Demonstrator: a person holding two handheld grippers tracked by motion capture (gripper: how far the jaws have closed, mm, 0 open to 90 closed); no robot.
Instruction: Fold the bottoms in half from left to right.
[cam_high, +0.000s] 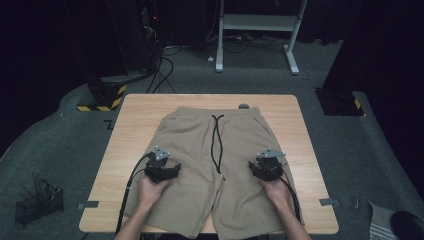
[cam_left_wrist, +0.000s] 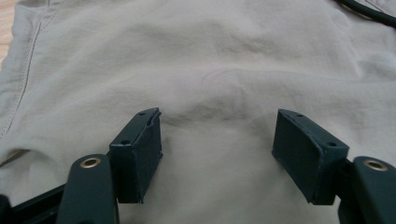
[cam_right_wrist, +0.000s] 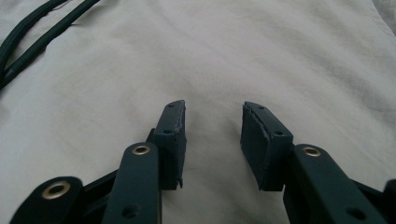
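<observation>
Tan shorts (cam_high: 210, 165) lie flat on a wooden desk (cam_high: 135, 107), waistband away from the person. The left gripper (cam_high: 172, 169) rests on one leg, fingers (cam_left_wrist: 140, 154) wide, holding nothing. The right gripper (cam_high: 256, 169) rests on the other leg, fingers (cam_right_wrist: 264, 140) parted and empty.

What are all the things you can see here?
shorts: one pair, tan, spread flat on the table, waistband at the far side
drawstring: one, black, hanging down the middle of the shorts
table: one, light wood, middle of the room
wire basket: one, black, on the floor at the near left
white frame: one, on the floor beyond the table
left gripper: one, black, over the shorts' left leg, jaws open
right gripper: one, black, over the right leg, jaws open
hands: two, each holding a gripper
</observation>
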